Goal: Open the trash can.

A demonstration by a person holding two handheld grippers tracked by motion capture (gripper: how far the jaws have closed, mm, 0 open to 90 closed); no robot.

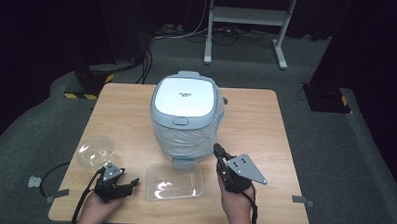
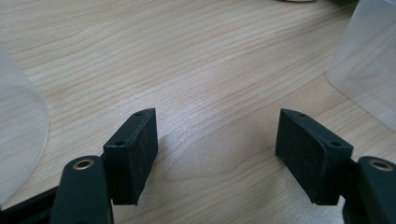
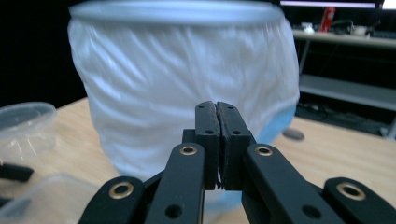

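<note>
A wooden counter (image 1: 256, 124) carries a lidded bin (image 1: 185, 116) lined with a pale plastic bag; it stands near the middle, a little toward the far edge, with a white and grey-blue lid closed on top. Just in front of the bin, toward the near edge, lies a clear rectangular container (image 1: 175, 181), open side up. A clear round bowl (image 1: 95, 151) sits near the left edge, well apart from the bin.

The right gripper (image 1: 218, 151), held in a hand at the near edge, points at the lower right side of the bin; in the right gripper view its jaws are pressed together with nothing between them, and the bagged wall of the bin rises just beyond the tips. The left gripper (image 1: 129, 183) rests low by the near left corner, between the bowl and the rectangular container. Its jaws stand wide apart over bare wood, holding nothing, the edge of the bowl on one side and the container on the other.
</note>
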